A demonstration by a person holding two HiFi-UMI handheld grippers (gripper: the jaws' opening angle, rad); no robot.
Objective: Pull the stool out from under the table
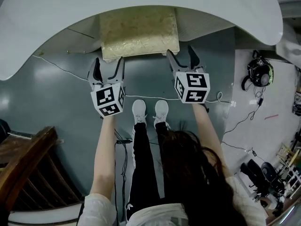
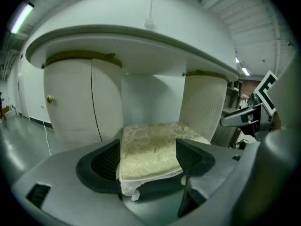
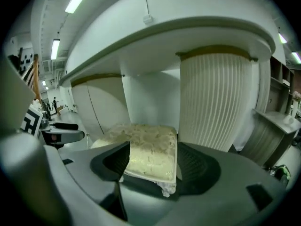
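Right now, in the head view, the person's bare forearms reach forward and down, roughly parallel, with the marker cubes facing up. The left gripper (image 1: 108, 64) meets the near left corner of the stool (image 1: 139, 32), and the right gripper (image 1: 181, 55) meets the near right corner. The stool's pale cushion sits partly under the curved rim of the white worktop (image 1: 141, 1), which covers its far part. Its near edge shows over the grey floor (image 1: 56, 93), ahead of the person's white shoes (image 1: 139, 111). Only this view shows a dark wooden frame (image 1: 23, 159), cut off at lower left, and headphones (image 1: 258, 72) lying off to the right.

Next, in the left gripper view, the jaws stand wide and the cushion's corner fills the gap from pad to pad, so I read them as clamped on the stool. A carved white leg (image 2: 130, 189) pokes out below the cushion, which the head view cannot show. Behind it stand a curved panel with a small knob (image 2: 49, 98) and a ribbed column (image 2: 202, 107). The other gripper shows at the right edge, partly cut off.

In the right gripper view, the jaws again stand wide and grip the cushion's other near corner. The stool's remaining legs are hidden.
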